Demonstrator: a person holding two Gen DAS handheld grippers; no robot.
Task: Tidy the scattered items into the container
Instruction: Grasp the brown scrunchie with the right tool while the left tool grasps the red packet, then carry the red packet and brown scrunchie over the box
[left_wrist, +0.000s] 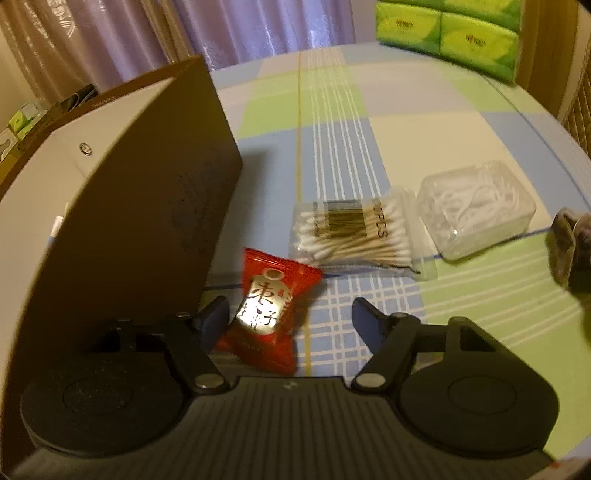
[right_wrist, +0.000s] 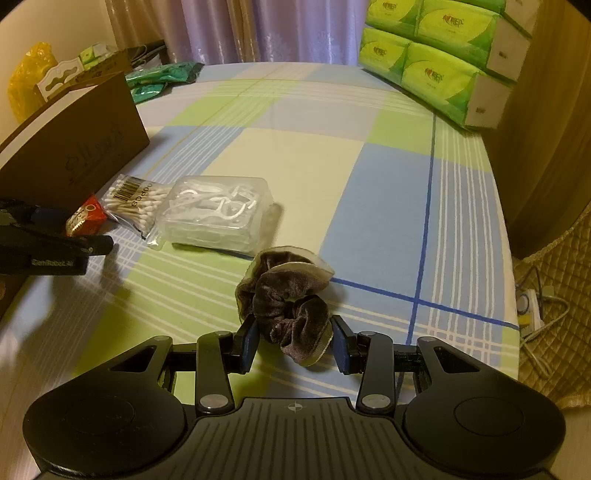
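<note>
Both tongs stand spread: my left gripper (left_wrist: 290, 314) gapes wide around the red candy packet (left_wrist: 269, 312), which lies on the cloth against its left finger and clear of the right one, so nothing is clamped; my right gripper (right_wrist: 294, 341) is open around the brown scrunchie (right_wrist: 286, 302), pads just beside the velvet on either side, and I cannot tell whether they touch it. Only the left view shows me inside the brown box (left_wrist: 122, 206), its white lining and tall wall close on my left. Only the right view shows the left gripper from the side and the green packets (right_wrist: 162, 75) behind the box. Beyond the candy lies the cotton swab bag (left_wrist: 354, 236), and beside it the clear floss-pick case (left_wrist: 476, 210). Past those, the checked tablecloth (right_wrist: 369, 166) runs bare to the green tissue packs (right_wrist: 436, 55) at the far right; its right edge drops toward a power strip (right_wrist: 532, 306) on the floor.
</note>
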